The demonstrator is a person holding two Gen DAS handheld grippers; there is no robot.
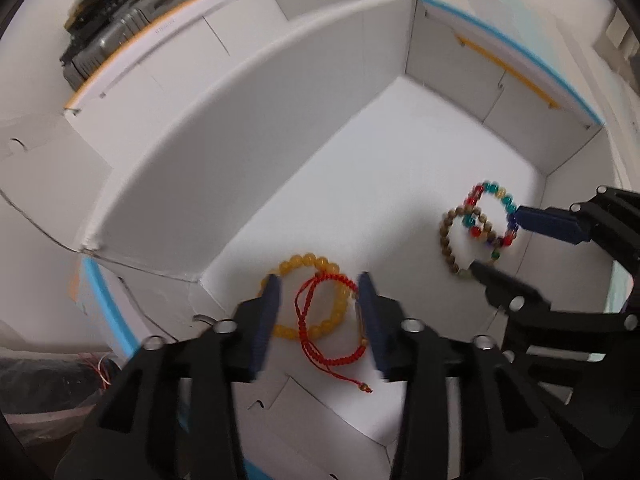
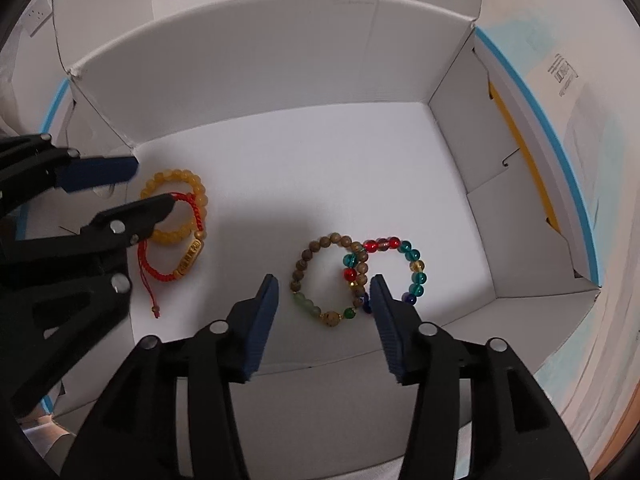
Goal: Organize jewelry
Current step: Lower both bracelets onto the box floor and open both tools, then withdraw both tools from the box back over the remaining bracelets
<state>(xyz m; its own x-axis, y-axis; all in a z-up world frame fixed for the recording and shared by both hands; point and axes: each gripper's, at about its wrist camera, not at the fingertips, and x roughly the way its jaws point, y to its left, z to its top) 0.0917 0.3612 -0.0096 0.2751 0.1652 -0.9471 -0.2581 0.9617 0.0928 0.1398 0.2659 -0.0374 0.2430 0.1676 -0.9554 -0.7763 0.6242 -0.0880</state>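
Hovering wide open and empty, both grippers, left [image 1: 318, 292] and right [image 2: 324, 292], straddled overlapping bracelets [image 2: 360, 276] inside a box [image 2: 280, 80], apparently to separate them.

Dark ribbed cases [image 1: 120, 28] beyond the white cardboard box [image 1: 248, 128], blurred, possibly luggage, multicoloured glass-bead bracelet [image 1: 494, 216] motion-smeared, partly behind right gripper [image 1: 496, 244]

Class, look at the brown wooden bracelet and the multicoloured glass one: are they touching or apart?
Touching. The right wrist view shows the brown bracelet and the multicoloured bracelet overlapping, their loops crossing.
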